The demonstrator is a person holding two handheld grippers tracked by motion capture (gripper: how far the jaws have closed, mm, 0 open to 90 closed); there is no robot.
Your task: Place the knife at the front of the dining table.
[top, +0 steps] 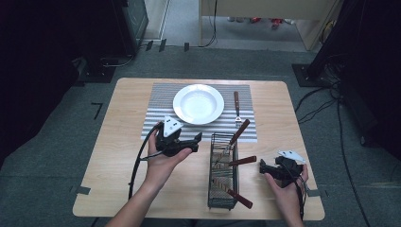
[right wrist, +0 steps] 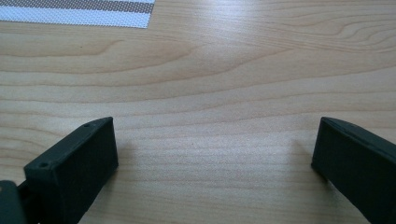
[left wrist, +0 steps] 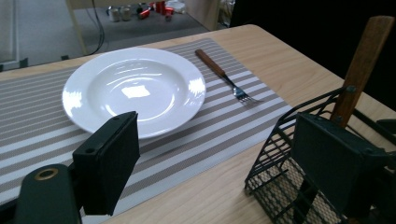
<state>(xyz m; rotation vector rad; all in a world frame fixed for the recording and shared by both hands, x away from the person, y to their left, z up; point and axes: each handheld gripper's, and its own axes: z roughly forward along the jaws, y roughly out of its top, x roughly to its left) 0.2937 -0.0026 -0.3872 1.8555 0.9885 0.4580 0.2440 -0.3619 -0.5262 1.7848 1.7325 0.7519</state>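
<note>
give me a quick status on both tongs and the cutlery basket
Left tongs open, empty, beside wire basket. Right tongs open, empty, low over bare table. Three wooden-handled utensils in basket; fork beside plate.

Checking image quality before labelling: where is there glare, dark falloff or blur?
High view: room edges fall to black, table evenly lit. Left gripper view: bright glare patches on the plate; the near fingers look soft. Right gripper view: even light, sharp wood grain, faint shadows beside the fingers.

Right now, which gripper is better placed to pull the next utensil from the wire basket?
Probably left. The left gripper is open beside the wire basket, aimed toward the upright wooden handle. The right gripper is open too, facing bare table.
</note>
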